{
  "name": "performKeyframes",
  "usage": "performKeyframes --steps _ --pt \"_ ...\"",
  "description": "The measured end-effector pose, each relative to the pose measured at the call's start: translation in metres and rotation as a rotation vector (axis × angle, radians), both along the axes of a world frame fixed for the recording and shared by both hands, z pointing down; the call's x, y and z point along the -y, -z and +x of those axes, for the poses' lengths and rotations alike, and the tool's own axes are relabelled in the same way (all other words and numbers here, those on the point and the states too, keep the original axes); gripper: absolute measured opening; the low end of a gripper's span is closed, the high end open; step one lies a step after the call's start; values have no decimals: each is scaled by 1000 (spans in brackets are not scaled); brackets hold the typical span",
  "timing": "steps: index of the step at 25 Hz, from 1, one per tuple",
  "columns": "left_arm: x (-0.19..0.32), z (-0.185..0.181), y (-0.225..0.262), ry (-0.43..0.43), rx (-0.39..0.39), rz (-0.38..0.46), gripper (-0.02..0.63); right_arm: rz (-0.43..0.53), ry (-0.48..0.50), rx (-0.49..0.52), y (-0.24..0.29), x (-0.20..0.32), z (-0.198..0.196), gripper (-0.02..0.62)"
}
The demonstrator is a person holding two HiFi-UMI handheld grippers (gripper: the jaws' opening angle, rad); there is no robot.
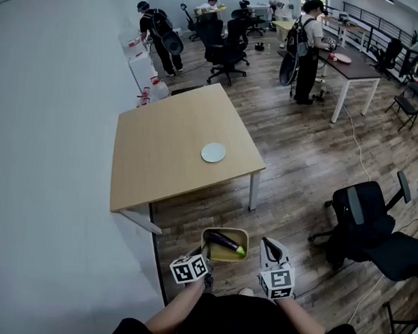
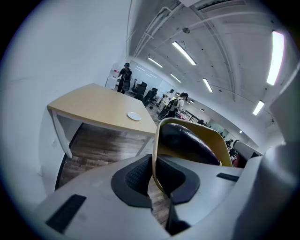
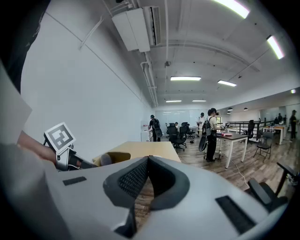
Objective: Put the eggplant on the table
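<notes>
A dark purple eggplant (image 1: 224,241) with a green stem lies in a yellow bowl (image 1: 224,255) that is held in the air over the floor, short of the table's near edge. My left gripper (image 1: 204,259) is shut on the bowl's left rim. In the left gripper view the pads (image 2: 136,176) clamp the thin yellow wall (image 2: 153,154), with the eggplant (image 2: 187,140) just behind. My right gripper (image 1: 268,245) hovers beside the bowl's right side with its jaws shut (image 3: 148,159) on nothing. The light wooden table (image 1: 175,135) stands ahead and carries a small white plate (image 1: 213,152).
A white wall runs along the left. A black office chair (image 1: 363,218) stands on the wood floor to the right. Further back are more chairs (image 1: 229,45), a dark desk (image 1: 355,67) and several people.
</notes>
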State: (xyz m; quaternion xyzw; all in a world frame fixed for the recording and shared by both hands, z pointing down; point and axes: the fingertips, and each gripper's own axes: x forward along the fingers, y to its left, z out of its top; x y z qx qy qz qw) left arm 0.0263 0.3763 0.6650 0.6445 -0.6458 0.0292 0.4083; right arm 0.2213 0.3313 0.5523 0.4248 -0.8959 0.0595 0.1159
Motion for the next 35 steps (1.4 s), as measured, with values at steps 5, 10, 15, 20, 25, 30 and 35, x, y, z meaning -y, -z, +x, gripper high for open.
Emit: performKeyframes --steps 5,10,15,20,25,30,35 --pt "18 -8 16 34 17 37 25 37 6 13 9 14 -5 60" --pt "21 -14 11 70 28 21 24 55 5 32 6 24 -7 60" --pt "24 -22 6 79 44 -6 23 41 1 52 3 33 -9 60" --pt "51 -34 -4 68 31 -19 23 20 -12 50 -2 56 -20 60" --pt "98 -52 -13 36 11 -34 24 8 -39 23 -5 95 -35 60" --pt "152 -87 -23 20 -9 -50 24 -9 -58 -8 -8 149 -70 60" --pt "203 -113 -44 -14 -30 -68 24 -24 -28 -35 -20 211 -114 60"
